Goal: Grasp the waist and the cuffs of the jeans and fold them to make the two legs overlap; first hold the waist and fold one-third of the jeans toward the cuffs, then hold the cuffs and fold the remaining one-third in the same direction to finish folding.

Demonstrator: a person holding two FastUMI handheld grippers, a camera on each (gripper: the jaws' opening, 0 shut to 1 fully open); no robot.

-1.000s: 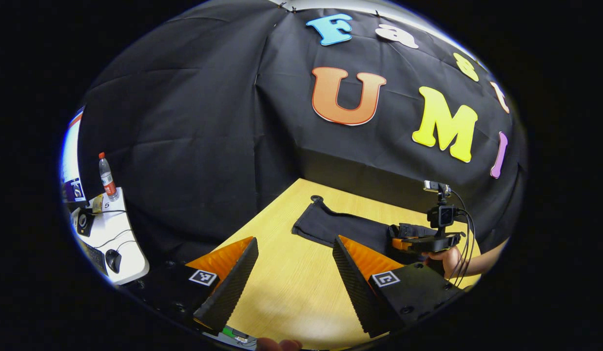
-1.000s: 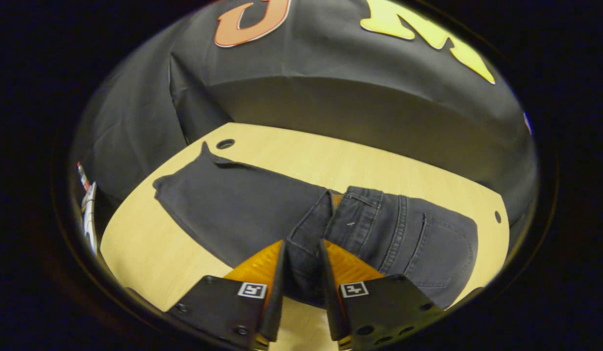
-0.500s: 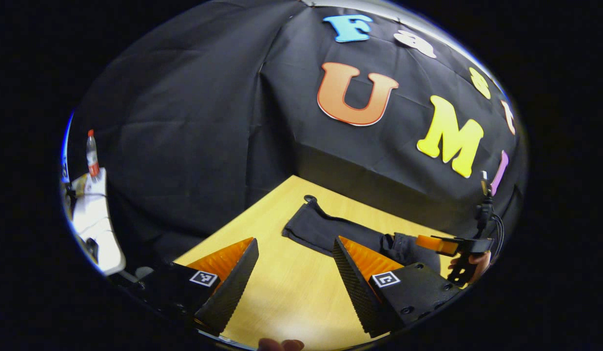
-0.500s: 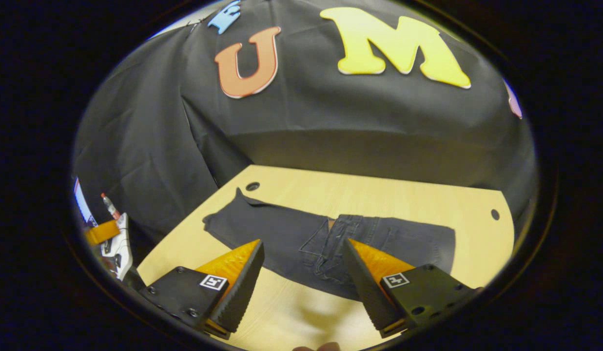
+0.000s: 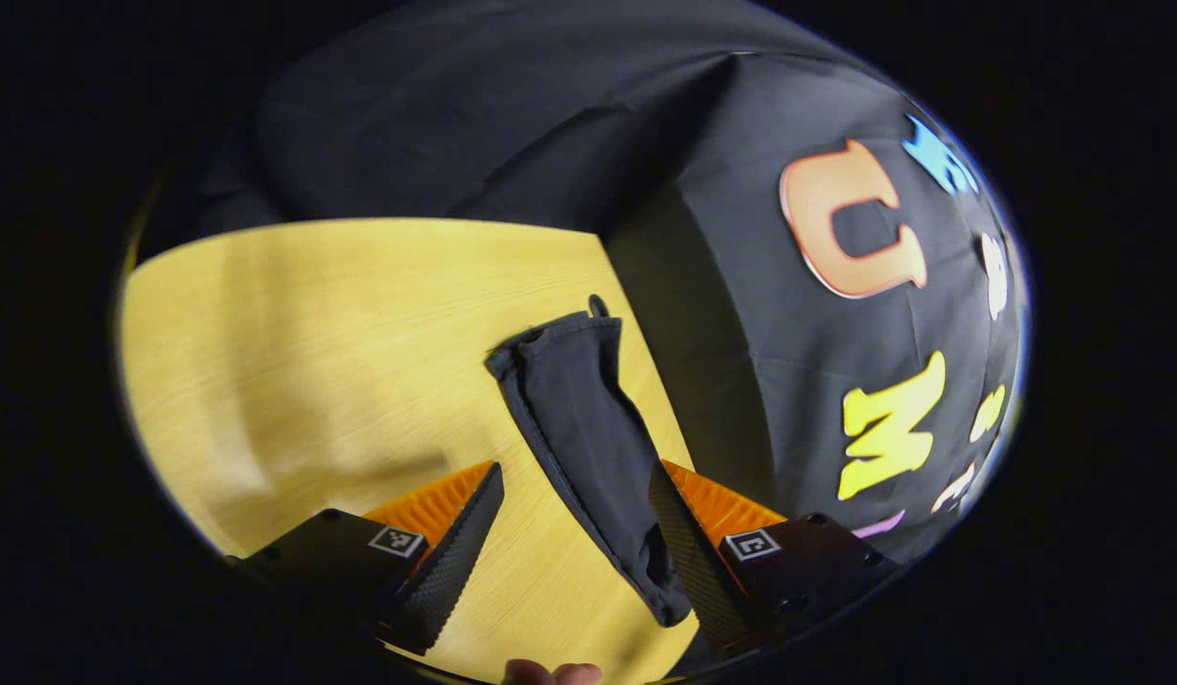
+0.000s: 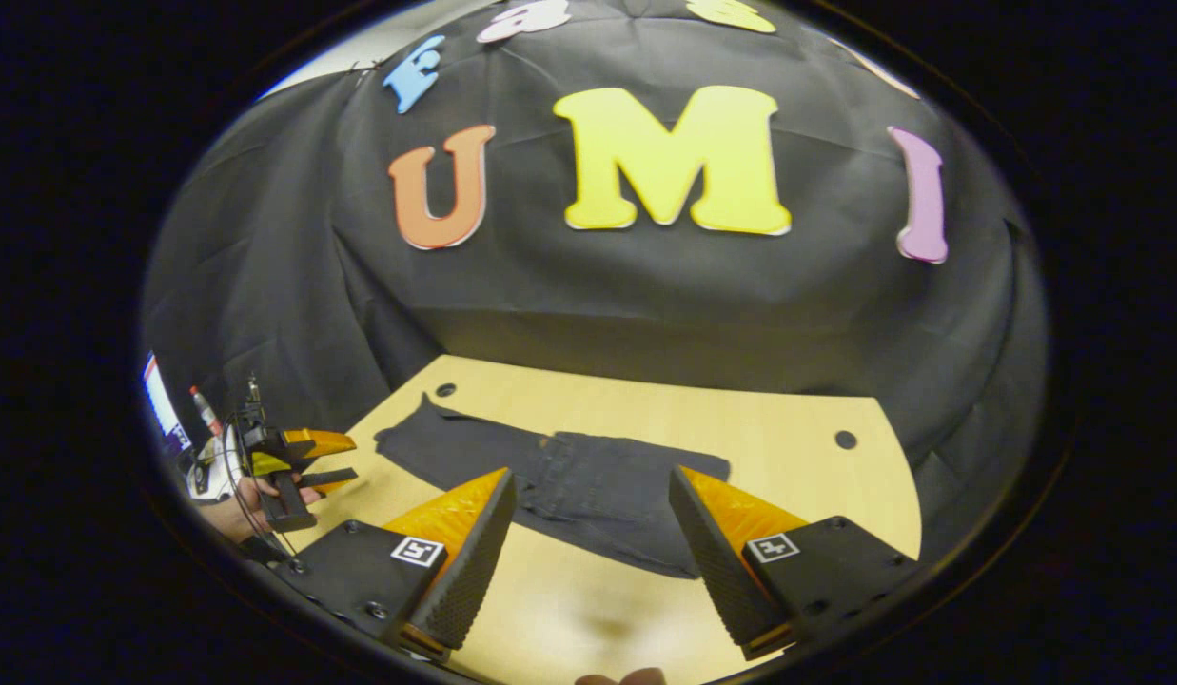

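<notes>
At the bottom of the right gripper view the right gripper (image 6: pixel 588 552) stands released, its two orange-backed fingers (image 6: pixel 464 557) spread wide over bare tabletop with nothing between them. Just beyond its tips, in the lower middle of that frame, the dark jeans (image 6: pixel 559 480) lie flat on the pale wooden table (image 6: pixel 797 476), the waist part folded over the legs and the cuffs reaching toward the upper left near a small hole in the tabletop (image 6: pixel 445 389). At the left edge of the same view a hand (image 6: pixel 241 509) holds the left gripper (image 6: pixel 323 459) off the table's side, and its fingers are apart. In the left gripper view that gripper (image 5: pixel 574 533) is likewise released at the bottom of the frame, with the leg end of the jeans (image 5: pixel 583 438) running from between its fingers up to mid-frame, cuffs farthest, touching neither pad that I can make out.
</notes>
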